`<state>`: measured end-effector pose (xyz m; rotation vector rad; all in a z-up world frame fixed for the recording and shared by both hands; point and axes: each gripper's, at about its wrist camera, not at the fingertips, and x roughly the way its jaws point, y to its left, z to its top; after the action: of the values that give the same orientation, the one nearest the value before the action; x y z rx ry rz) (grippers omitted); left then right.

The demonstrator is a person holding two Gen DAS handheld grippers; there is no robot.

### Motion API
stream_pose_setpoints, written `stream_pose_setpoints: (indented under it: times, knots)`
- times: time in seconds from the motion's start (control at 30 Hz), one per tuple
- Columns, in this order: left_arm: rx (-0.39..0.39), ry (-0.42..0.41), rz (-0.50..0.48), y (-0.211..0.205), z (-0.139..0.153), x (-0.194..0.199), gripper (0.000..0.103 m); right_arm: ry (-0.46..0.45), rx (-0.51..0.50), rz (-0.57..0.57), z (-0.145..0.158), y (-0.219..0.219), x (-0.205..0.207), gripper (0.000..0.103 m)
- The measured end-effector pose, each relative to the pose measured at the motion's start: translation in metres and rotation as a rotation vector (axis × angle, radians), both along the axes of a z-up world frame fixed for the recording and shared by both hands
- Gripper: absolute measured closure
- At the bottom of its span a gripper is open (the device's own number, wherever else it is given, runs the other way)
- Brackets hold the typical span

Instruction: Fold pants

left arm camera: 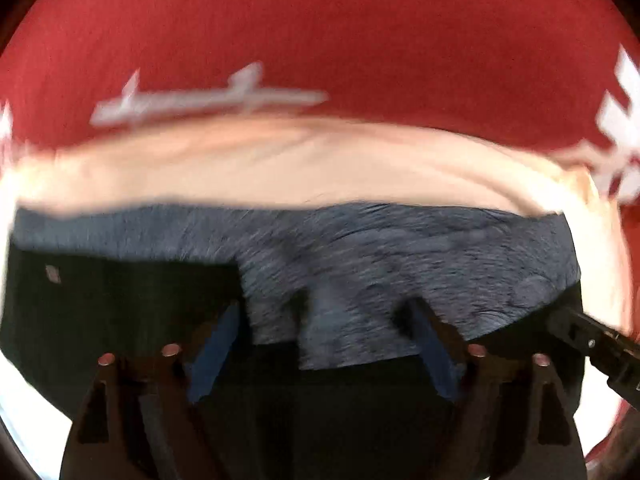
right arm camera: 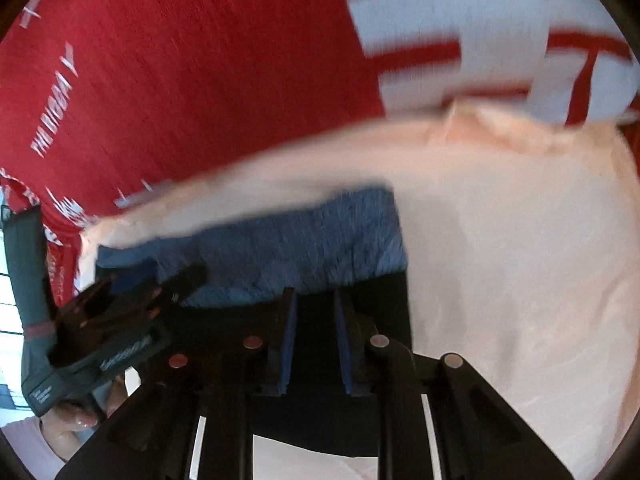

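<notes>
The pants [left arm camera: 120,320], black outside with a grey-blue fleecy lining [left arm camera: 400,264] turned up over part of them, are laid on a pale peach cloth [left arm camera: 280,168] spread over a red printed cover [left arm camera: 320,32]; what lies beneath the covers cannot be made out. Both views are smeared by motion blur.

The left tongs [left arm camera: 324,332] are seen pointing down at the garment with the jaws spread wide. The fleecy flap lies between the blue pads [left arm camera: 216,344], but neither pad is pressed on it, so nothing is gripped. Such a wide stance is probably kept so that a thick fold of fleece can be straddled, or because the fold has been let go.

The right tongs [right arm camera: 316,320] are held over the near right part of the pants, where black fabric meets the lining [right arm camera: 280,240]. The jaws are narrowed to a small gap, and only dark cloth is seen behind that gap; whether an edge is pinched cannot be told. In the same view the left tongs appear at the left, held by a hand [right arm camera: 72,420].

The pants seem partly folded, with the lining exposed by a turned-over layer.
</notes>
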<state>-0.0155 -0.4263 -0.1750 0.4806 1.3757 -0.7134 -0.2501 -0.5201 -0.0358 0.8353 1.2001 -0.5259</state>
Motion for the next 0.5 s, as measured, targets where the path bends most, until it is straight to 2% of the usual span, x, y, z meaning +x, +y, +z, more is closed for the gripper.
stream_pose_setpoints:
  times: [0.07, 0.23, 0.5]
  knots:
    - [-0.005, 0.018, 0.018, 0.011, 0.003, 0.006, 0.015, -0.013, 0.005, -0.032, -0.012, 0.002, -0.005, 0.084]
    - [0.033, -0.034, -0.024, 0.01, 0.021, 0.004, 0.015, -0.014, -0.006, -0.031, -0.009, 0.006, -0.009, 0.084]
    - [0.1, -0.076, -0.035, 0.041, 0.029, -0.008, 0.015, 0.013, -0.018, -0.011, 0.011, 0.025, -0.014, 0.082]
